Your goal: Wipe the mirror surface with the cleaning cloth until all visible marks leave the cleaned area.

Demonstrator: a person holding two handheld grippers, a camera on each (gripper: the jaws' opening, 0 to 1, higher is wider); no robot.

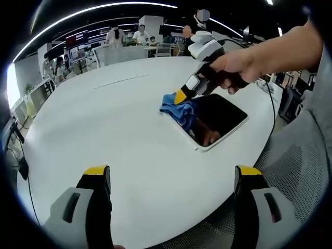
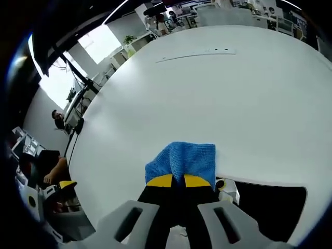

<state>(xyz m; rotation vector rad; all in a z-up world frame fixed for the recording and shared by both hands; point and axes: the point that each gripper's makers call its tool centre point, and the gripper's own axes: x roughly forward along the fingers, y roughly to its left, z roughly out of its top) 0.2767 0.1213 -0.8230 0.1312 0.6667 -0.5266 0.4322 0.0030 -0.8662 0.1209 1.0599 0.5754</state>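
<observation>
From the left gripper view we are looking across the white table [image 1: 119,129] from its near edge, well back, facing the mirror [image 1: 218,116] at centre right. From the right gripper view we are looking from close above the blue cloth [image 2: 184,161] at lower centre. Both views share table, cloth and mirror.

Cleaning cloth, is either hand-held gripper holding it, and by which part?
The right hand-held gripper pinches the blue cleaning cloth at its near edge. The left hand-held gripper is open, holding nothing.
</observation>
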